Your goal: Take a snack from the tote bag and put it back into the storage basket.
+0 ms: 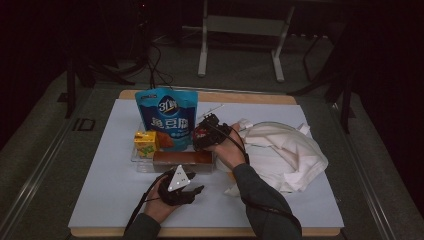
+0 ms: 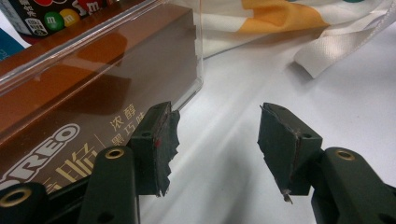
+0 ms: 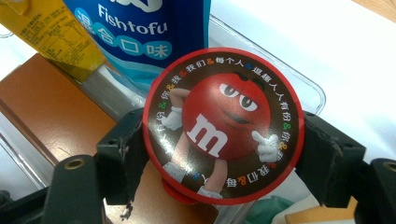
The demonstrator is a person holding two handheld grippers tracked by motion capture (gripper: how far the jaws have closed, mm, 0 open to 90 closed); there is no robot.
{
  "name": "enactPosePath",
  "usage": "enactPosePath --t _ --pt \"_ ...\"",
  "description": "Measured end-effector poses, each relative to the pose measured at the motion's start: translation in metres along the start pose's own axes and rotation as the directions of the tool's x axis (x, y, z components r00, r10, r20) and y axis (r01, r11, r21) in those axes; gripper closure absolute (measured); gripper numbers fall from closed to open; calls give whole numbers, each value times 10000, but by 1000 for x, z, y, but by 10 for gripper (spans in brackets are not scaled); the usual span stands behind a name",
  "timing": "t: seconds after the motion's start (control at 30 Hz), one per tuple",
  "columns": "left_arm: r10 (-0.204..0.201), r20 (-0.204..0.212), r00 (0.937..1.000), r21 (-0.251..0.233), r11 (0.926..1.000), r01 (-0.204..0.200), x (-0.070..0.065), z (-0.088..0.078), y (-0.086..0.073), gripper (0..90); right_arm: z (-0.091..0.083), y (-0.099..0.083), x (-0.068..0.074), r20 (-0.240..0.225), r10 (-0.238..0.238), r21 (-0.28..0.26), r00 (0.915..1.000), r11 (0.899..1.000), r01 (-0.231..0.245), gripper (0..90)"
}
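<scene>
From above, the right gripper (image 1: 204,131) hangs over the clear plastic tray (image 1: 141,165), beside the blue Fishtofu pouch (image 1: 167,117); its own camera shows what that view blurs: an M&M's tub (image 3: 223,126), round, glossy, red-rimmed, clamped between both jaws, lid facing the camera, its long axis running away from the lens into the tray; the left gripper (image 2: 215,140) rests on the white table (image 2: 233,102), jaws partly open on nothing, just beside the brown Oreo box (image 2: 93,93), smooth cardboard lying along the tray's near wall.
</scene>
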State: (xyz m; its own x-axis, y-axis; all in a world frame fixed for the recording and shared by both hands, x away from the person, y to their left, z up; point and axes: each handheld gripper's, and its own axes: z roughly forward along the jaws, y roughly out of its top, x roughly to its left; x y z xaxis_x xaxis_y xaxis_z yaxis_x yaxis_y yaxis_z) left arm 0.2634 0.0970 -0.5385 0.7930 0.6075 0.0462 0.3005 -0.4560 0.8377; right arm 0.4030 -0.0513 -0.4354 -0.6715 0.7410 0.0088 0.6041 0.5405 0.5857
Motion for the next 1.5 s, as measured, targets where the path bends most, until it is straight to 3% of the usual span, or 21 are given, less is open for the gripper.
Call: enactPosePath --t 0.47,0.57,0.63,0.93,1.5 --pt "0 7 10000 0 10000 0 0 0 0 454 6 -4 -1 47 204 447 9998 9988 -206 253" --pt "4 6 10000 -5 10000 -4 0 0 0 454 7 -4 -1 -174 250 485 9995 9985 -242 283" --pt "11 -4 10000 2 10000 -11 0 0 0 454 5 -3 -1 45 325 450 9995 9985 -326 295" --pt "6 1 10000 -2 10000 -6 0 0 0 454 -2 -3 -6 -32 391 285 9992 9988 -390 297" --pt "8 -4 10000 31 10000 -8 0 0 0 454 -24 -8 -13 -57 55 -12 10000 10000 -55 311"
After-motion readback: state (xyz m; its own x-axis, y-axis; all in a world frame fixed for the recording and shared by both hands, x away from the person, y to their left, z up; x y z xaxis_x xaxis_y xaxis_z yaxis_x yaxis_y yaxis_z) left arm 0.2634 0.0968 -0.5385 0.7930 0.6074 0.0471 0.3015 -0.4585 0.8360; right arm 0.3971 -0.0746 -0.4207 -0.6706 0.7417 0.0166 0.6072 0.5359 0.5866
